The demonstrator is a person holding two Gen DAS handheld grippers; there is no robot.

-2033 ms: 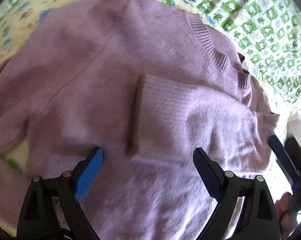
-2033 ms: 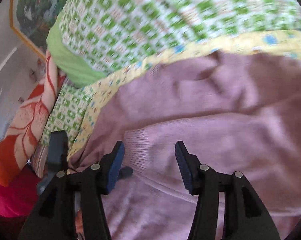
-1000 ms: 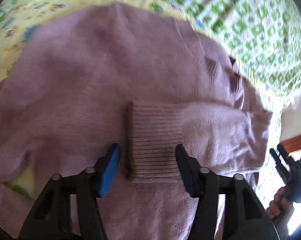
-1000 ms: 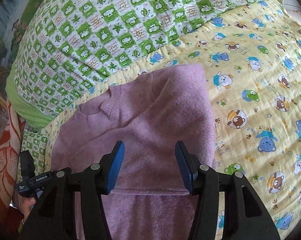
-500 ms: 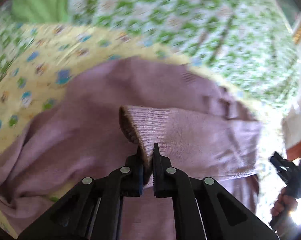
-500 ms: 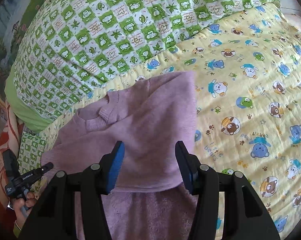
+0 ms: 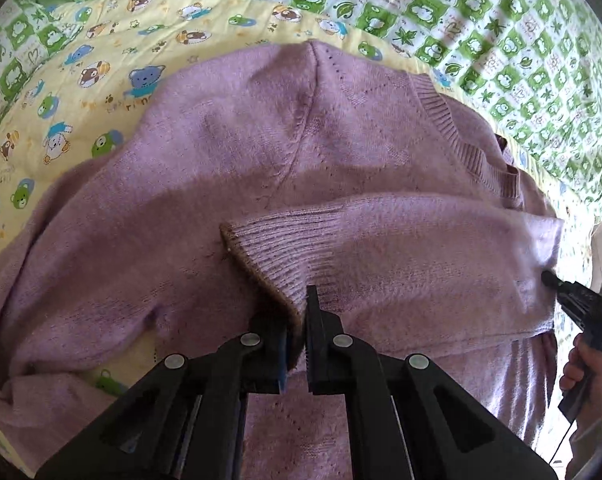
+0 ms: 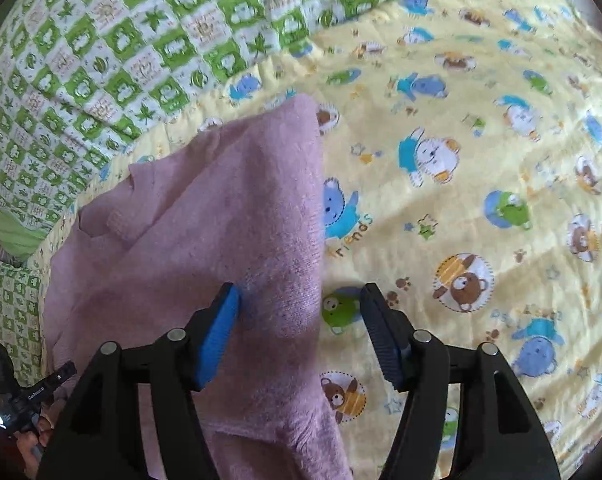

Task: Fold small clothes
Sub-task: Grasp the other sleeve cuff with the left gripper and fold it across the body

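From my left wrist camera, I see the left gripper point(image 7: 297, 328) clenched on the ribbed cuff point(image 7: 277, 256) of the mauve sweater's sleeve point(image 7: 421, 248), with the cuff edge pinched between the two jaws. The sleeve lies across the chest of the sweater point(image 7: 229, 152), which is spread over the yellow bear-print quilt point(image 7: 81, 64). The ribbed neckline point(image 7: 461, 140) points toward the green checked blanket point(image 7: 481, 20) at the far side of the bed. At the right edge of this view I see the right gripper point(image 7: 581, 304) held in a hand point(image 7: 585, 368), close to the sweater's side; its jaws I cannot read here.

From my right wrist camera, the right gripper point(image 8: 301, 332) is released, jaws spread wide. The blue pad of its left finger point(image 8: 221, 332) is against the sweater point(image 8: 221, 220), whose folded edge runs between the jaws, with bare quilt point(image 8: 481, 160) under the right finger. The left gripper's handle point(image 8: 25, 392) shows in the bottom-left corner.
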